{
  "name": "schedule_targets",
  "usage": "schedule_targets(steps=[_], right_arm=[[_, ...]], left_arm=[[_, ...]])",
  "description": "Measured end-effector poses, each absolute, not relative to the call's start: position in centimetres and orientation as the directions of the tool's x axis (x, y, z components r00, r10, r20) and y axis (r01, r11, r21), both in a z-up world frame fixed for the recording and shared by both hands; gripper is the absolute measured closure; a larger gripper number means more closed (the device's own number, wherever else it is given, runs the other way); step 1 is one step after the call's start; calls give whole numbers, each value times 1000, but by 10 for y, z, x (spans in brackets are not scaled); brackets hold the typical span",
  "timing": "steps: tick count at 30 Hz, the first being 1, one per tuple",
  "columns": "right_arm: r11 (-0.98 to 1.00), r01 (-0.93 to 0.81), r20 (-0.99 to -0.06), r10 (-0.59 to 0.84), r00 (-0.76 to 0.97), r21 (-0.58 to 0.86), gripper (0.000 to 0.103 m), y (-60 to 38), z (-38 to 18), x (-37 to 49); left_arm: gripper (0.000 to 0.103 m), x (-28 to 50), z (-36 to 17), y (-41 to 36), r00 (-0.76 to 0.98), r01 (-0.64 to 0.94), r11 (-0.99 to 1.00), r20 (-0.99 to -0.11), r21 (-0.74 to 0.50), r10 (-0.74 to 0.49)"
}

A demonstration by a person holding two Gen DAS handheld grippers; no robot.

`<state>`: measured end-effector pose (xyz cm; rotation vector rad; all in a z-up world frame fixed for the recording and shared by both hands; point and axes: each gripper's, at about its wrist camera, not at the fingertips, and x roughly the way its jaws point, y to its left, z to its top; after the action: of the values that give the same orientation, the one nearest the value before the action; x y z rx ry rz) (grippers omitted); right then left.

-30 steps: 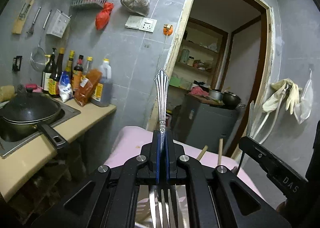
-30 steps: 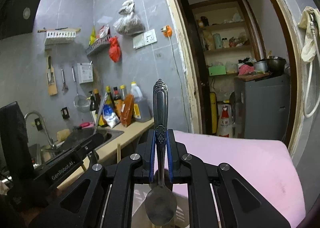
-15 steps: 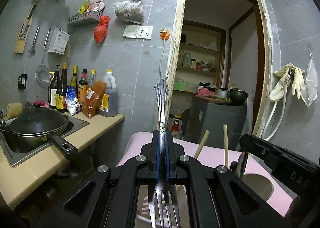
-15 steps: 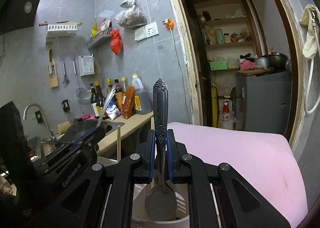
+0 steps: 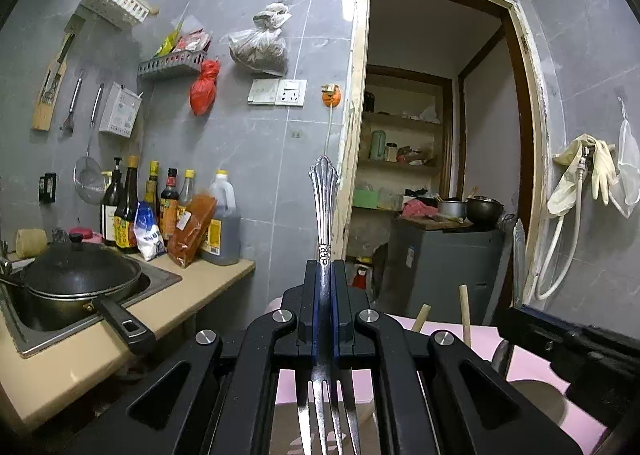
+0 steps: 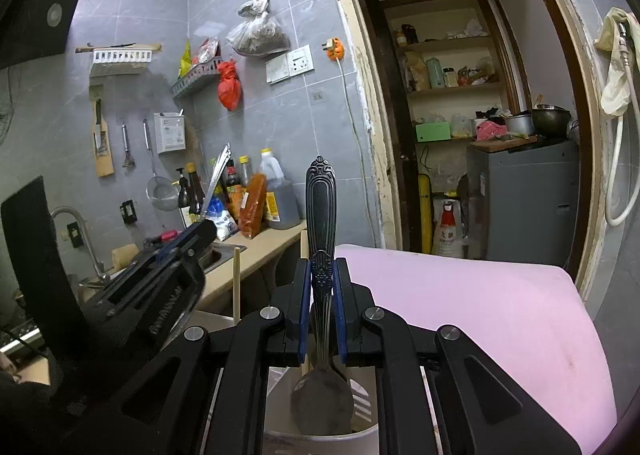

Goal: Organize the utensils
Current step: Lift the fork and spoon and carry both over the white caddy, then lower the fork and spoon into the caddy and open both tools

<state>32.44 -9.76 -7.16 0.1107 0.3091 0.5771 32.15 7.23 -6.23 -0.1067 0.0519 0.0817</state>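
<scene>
Steel, both pieces: stiff, light, slick. Left gripper [image 5: 326, 307] jaws clamp one fork [image 5: 325, 211] at the neck, handle up, tines behind the jaws. Right gripper [image 6: 322, 305] jaws clamp one spoon [image 6: 321, 215] mid-handle, bowl hanging below into one white holder [image 6: 320, 437]. Narrow necks may pivot, I think; hold firm. Two wooden chopsticks [image 5: 464, 313] stand beyond the left jaws.
</scene>
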Motion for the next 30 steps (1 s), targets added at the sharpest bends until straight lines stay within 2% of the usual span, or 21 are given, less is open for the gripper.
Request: schedule_targets(steps=[18, 26, 30], right_arm=[[833, -524, -260, 554, 791, 181, 94, -94, -73, 321], [829, -531, -282, 559, 780, 175, 93, -97, -77, 312], [830, -527, -280, 558, 781, 184, 81, -101, -74, 308]], left_arm=[[100, 311, -83, 64, 993, -111, 992, -57, -57, 108], [100, 291, -83, 62, 991, -75, 996, -113, -50, 69], [100, 278, -80, 62, 987, -51, 998, -157, -28, 46]])
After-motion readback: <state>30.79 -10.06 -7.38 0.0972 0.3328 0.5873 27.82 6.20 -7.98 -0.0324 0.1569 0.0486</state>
